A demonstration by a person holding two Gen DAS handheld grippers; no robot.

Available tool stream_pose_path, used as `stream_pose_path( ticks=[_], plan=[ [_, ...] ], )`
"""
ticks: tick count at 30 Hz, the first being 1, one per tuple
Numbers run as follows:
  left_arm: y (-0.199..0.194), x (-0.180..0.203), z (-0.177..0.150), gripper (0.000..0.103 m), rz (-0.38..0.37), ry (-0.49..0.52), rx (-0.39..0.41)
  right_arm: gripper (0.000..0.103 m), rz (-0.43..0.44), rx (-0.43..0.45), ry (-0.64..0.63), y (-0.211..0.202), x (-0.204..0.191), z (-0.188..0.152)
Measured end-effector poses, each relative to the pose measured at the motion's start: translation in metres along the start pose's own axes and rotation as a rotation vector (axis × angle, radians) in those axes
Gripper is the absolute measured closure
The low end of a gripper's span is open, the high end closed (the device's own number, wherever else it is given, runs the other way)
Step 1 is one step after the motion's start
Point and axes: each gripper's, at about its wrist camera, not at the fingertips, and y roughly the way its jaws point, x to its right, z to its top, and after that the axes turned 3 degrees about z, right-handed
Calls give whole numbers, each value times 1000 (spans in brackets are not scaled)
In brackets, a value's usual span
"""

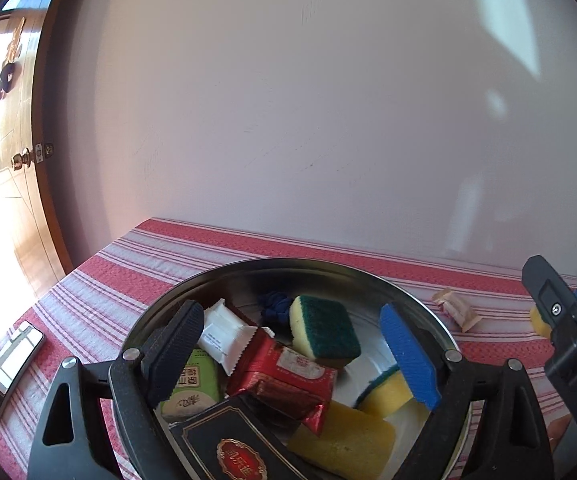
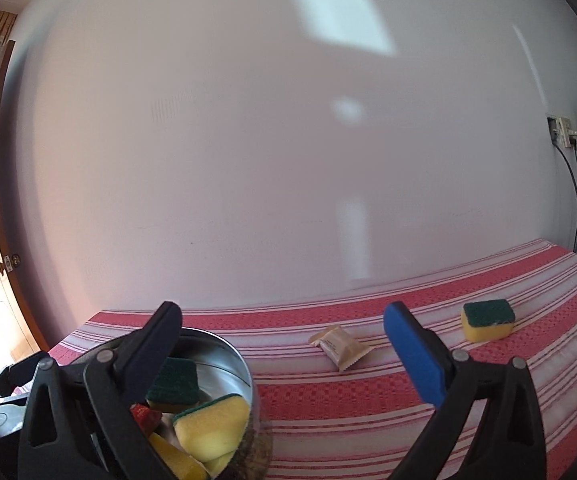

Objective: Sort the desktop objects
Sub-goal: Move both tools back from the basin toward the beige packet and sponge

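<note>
At the far left of the striped tablecloth [image 1: 100, 276] a phone [image 1: 10, 362] lies flat, well apart from the work. Next comes the metal bowl [image 1: 248, 270], already loaded with a white packet [image 1: 226, 334], a green packet [image 1: 192, 390], a red packet [image 1: 284, 376], a black box [image 1: 228, 444] and several sponges; the left gripper [image 1: 292, 350] hovers over it with its fingers spread wide and nothing between them. To the right of the bowl, the right gripper [image 2: 284, 344] hangs just above the cloth, fingers also spread and empty, and it faces the beige snack packet [image 2: 340, 346], which lies near the bowl on the cloth. Further right sits a lone yellow-and-green sponge [image 2: 487, 320], well apart from the bowl. The packet looks like the next pick: I would lower the right gripper so the fingers straddle its short width, close gently since the wrapper will crumple and slide, then lift clear of the bowl's rim before releasing. The sponge should compress easily and can follow.
</note>
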Motion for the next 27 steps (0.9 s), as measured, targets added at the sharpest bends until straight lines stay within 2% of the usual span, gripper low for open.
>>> stream_pose_path(
  ticks=[9,13,27],
  plan=[
    [-9,44,-24,11,-55,41,44,0,-118,-7,-30,-9,41,-6],
    [-11,67,-32,11,-45,97,68,0,-156,-12,-40,-15,60,-7],
    [-15,132,-49,11,-165,221,57,0,-283,-48,-34,-37,125,-3]
  ],
)
